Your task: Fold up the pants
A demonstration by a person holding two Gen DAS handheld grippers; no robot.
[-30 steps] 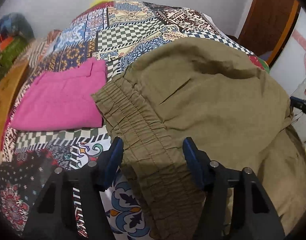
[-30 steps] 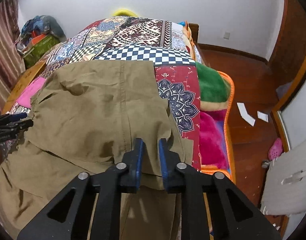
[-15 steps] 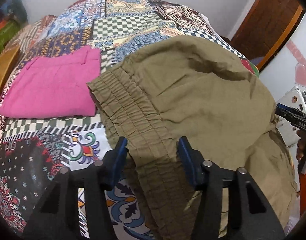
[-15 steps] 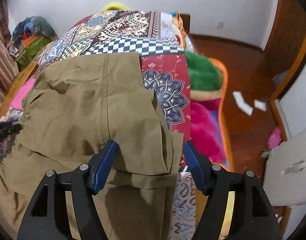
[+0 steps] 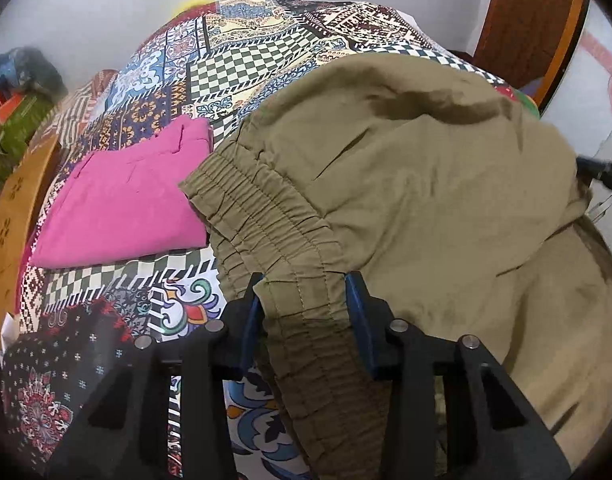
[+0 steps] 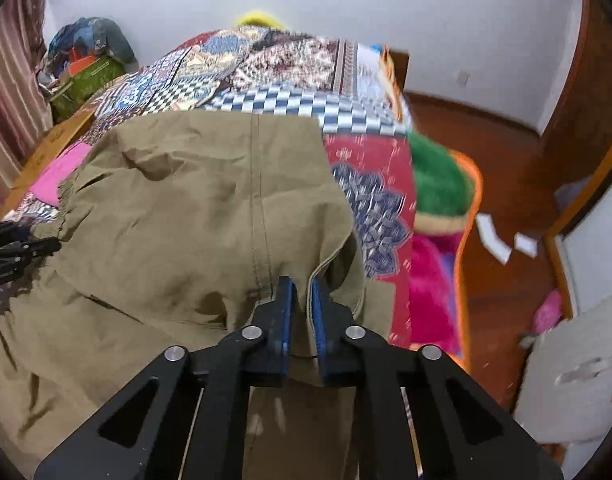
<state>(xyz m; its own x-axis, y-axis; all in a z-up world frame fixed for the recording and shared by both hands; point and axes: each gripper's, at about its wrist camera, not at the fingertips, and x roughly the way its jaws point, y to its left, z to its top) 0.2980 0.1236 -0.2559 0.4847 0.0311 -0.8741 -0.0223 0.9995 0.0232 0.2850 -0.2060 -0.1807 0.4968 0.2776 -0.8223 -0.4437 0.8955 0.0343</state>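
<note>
Olive-green pants (image 5: 406, 184) lie folded over on a patchwork bedspread (image 5: 265, 48). The elastic waistband (image 5: 261, 216) is on the left. My left gripper (image 5: 303, 292) stands open with a fold of the waistband between its blue pads, the pads apart from the cloth on both sides. My right gripper (image 6: 301, 292) is shut on the folded right edge of the pants (image 6: 209, 208), near a lengthwise seam. The left gripper also shows at the left edge of the right wrist view (image 6: 21, 248).
A folded pink garment (image 5: 121, 204) lies left of the pants. A wooden bed rail (image 5: 13, 216) runs along the left. A green, pink and orange blanket (image 6: 438, 208) hangs off the right bed edge above a wooden floor (image 6: 502, 184). Clutter (image 6: 85, 64) sits by the wall.
My right gripper opened wide half a second ago and has now shut on the pants' right edge. My left gripper stayed open around the waistband, its jaws a little narrower.
</note>
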